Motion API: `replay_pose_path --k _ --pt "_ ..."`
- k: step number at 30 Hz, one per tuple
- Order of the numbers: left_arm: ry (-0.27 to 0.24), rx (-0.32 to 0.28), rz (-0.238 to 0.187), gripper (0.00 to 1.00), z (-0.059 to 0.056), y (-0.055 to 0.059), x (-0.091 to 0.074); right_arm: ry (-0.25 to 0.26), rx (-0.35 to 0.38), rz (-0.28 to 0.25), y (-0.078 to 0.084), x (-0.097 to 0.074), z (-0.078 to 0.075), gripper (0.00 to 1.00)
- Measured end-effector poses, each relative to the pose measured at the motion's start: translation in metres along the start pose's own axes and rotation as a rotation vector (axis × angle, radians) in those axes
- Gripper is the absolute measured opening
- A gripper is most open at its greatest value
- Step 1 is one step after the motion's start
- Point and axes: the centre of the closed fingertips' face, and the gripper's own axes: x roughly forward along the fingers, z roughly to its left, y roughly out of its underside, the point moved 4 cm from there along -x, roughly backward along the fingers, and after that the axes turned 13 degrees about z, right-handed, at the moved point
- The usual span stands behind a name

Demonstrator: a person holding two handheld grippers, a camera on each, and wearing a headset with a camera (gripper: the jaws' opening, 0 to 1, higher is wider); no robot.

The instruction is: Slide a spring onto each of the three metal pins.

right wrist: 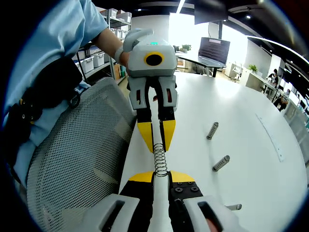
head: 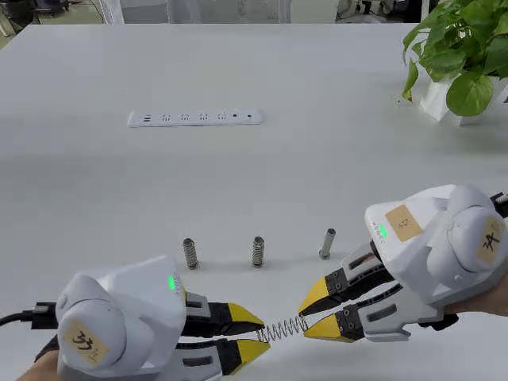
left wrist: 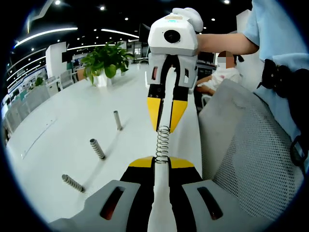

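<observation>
My left gripper (head: 255, 335) and right gripper (head: 315, 315) each pinch one spring (head: 282, 326) end. It seems light and bendy, so I'd grip near an end. The bare pin (head: 327, 243) stands at 1 o'clock.

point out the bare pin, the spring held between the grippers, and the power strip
bare pin (head: 327, 244), head view, middle of its shaft
held spring (head: 282, 328), head view, its middle coils
power strip (head: 195, 117), head view, centre of its top face

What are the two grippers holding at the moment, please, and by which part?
One spring, spanning between them: the left gripper grips one end of it, the right gripper the other end.
</observation>
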Motion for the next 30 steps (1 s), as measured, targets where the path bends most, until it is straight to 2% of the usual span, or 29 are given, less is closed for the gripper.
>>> replay_pose_path --k 5,19,30 --pt "0.001 -0.006 0.007 0.07 0.000 0.001 0.002 0.007 -0.008 0.013 -0.005 -0.003 0.000 0.07" --pt "0.009 -0.010 0.020 0.06 -0.002 0.000 0.009 0.039 -0.094 0.026 -0.030 -0.012 0.001 0.07" --pt "0.003 -0.020 0.000 0.06 -0.001 -0.002 0.009 0.046 -0.118 0.053 -0.028 -0.015 0.001 0.07"
